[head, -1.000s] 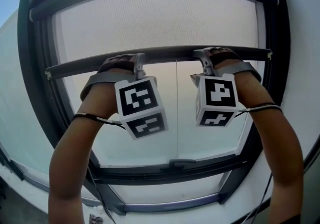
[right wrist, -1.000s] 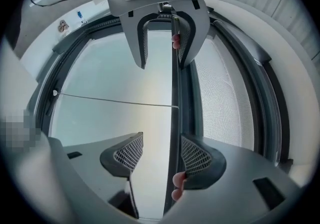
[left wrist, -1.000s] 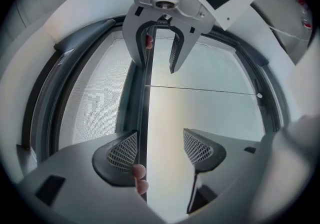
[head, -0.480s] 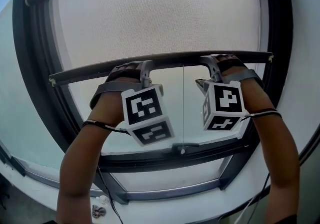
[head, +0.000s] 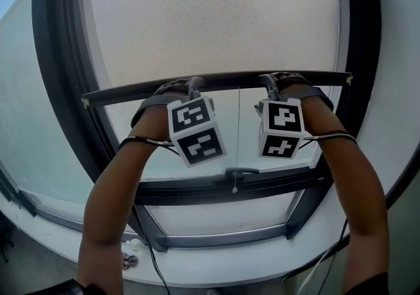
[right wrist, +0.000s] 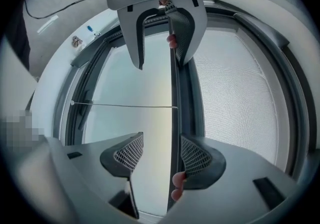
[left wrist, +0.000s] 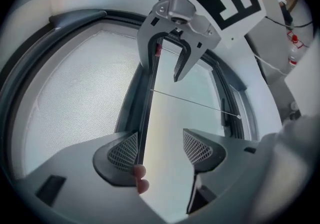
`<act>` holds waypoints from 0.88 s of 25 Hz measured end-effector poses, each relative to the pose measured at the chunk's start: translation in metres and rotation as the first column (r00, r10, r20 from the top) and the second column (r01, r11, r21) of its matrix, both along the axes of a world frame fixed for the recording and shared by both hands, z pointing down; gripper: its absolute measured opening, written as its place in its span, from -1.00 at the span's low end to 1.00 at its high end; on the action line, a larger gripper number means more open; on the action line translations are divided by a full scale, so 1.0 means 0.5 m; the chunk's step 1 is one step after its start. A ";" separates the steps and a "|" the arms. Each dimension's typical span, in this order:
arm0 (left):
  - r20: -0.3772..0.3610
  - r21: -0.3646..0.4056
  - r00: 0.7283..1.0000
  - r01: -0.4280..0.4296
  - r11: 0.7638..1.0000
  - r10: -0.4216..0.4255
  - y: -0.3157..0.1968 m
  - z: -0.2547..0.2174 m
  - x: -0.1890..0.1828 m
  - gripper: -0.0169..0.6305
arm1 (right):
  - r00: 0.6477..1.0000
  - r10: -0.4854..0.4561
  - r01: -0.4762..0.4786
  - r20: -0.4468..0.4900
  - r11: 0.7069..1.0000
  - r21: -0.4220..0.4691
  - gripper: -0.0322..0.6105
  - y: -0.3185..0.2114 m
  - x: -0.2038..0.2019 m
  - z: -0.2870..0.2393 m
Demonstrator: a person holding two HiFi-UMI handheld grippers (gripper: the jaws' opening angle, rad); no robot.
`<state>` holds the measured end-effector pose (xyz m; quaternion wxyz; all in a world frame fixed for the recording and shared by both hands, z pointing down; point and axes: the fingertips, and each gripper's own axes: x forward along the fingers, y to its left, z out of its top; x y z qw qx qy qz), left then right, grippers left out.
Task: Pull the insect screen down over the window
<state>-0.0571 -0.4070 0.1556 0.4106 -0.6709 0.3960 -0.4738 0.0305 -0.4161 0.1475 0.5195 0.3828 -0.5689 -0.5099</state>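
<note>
The insect screen (head: 216,18) is seen as a fine woven mesh, matt and pale. Its pull bar (head: 226,81) and the window frame (head: 56,77) are finished dark and smooth, with a faint sheen. The left claw (left wrist: 160,150) and right claw (right wrist: 157,155) are formed in matt grey plastic, their pads (right wrist: 195,157) cross-hatched.

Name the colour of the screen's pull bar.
Pull bar: dark grey, clearest in the head view.

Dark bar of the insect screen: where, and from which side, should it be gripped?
Take the dark horizontal bar on both sides of the thin pull cord at its middle, coming from the room side. It is long, slim and level, so two spaced holds should keep it even.
</note>
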 end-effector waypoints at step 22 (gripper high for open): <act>0.016 -0.095 0.998 0.065 0.993 -0.064 -0.019 0.182 -0.006 -0.08 | 0.999 -0.025 0.027 0.030 0.996 -0.085 -0.23 -0.013 -0.009 0.176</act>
